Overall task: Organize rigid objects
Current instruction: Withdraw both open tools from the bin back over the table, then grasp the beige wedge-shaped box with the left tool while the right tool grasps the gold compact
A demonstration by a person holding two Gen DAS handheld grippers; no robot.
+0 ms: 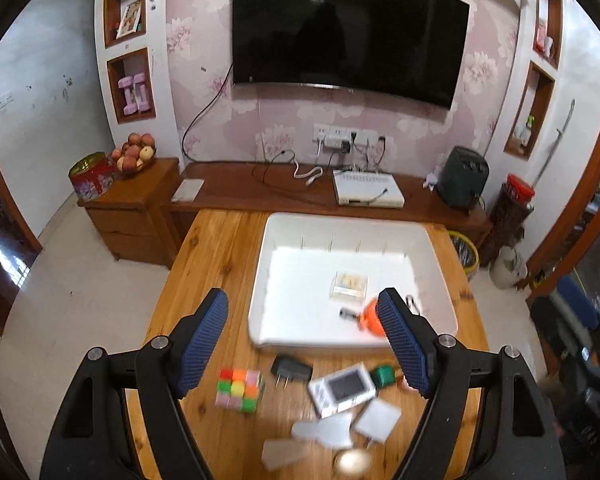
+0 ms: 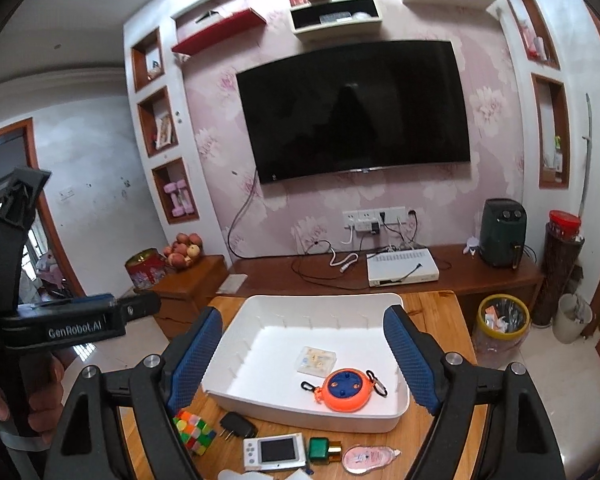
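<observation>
Living-room tabletop (image 2: 432,304): both hand-held grippers, left (image 1: 304,344) and right (image 2: 302,356), hang released and empty above a white tray (image 2: 260,308). Beside it waits the puzzle cube (image 2: 194,432), likely light, stiff, best pinched across flat opposite faces.

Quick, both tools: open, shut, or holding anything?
Left tool: open, nothing between its pads.
Right tool: open, holding nothing.
</observation>
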